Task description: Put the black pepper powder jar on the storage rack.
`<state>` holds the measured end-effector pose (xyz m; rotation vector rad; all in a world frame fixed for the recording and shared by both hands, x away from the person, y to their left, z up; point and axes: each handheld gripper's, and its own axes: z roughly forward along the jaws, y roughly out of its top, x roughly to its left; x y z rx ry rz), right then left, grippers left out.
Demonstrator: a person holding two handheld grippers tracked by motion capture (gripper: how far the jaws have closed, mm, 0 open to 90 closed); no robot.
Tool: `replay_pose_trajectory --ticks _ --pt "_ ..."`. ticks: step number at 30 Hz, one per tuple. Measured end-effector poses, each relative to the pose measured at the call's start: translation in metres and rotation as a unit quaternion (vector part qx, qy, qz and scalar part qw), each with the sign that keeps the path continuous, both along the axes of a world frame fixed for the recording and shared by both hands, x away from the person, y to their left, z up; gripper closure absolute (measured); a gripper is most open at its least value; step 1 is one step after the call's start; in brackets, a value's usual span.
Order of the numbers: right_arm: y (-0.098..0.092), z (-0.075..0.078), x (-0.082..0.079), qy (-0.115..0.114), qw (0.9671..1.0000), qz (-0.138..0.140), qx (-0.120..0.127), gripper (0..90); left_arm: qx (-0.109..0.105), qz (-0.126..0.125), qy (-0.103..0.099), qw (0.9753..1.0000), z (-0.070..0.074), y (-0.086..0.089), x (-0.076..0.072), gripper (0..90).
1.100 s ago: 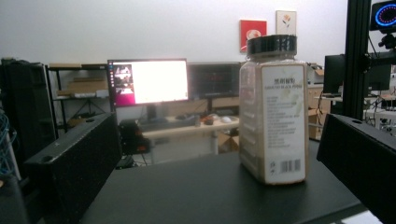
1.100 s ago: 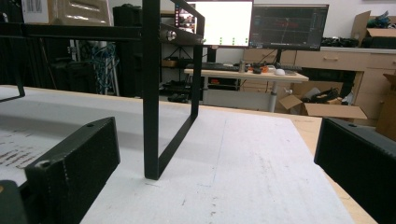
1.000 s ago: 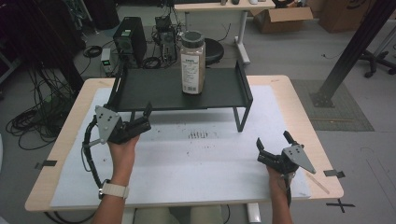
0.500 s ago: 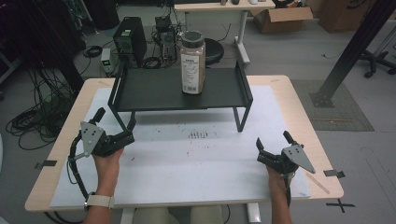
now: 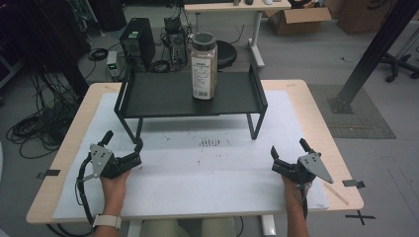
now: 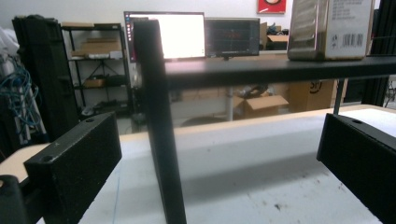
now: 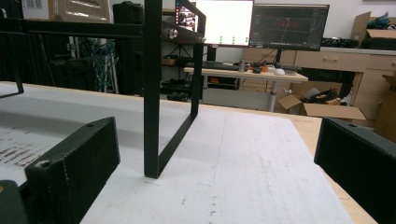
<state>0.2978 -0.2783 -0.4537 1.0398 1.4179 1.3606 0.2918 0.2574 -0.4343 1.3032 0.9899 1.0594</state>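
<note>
Both grippers rest low on the table, left gripper [image 5: 122,148] and right gripper [image 5: 287,153] jaws apart, empty; jar [image 5: 204,65] up on the shelf [image 5: 163,94], untouched — next comes a reach upward

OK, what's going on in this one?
A person sits at a table with a gripper in each hand. Both the left gripper and the right gripper rest low on the white mat, fingers open and holding nothing. Ahead of them stands a black raised shelf with a tall spice jar upright on top, untouched. The left gripper points at the shelf's front left leg, the right at its front right leg. No grasp has begun.
</note>
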Motion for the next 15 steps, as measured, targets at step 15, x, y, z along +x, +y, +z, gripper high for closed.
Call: replay_pose_trajectory --ticks 15 --pt "0.0 0.0 0.0 -0.001 1.0 0.0 -0.001 0.0 0.006 0.013 0.013 0.9998 -0.019 -0.003 -0.003 0.3"
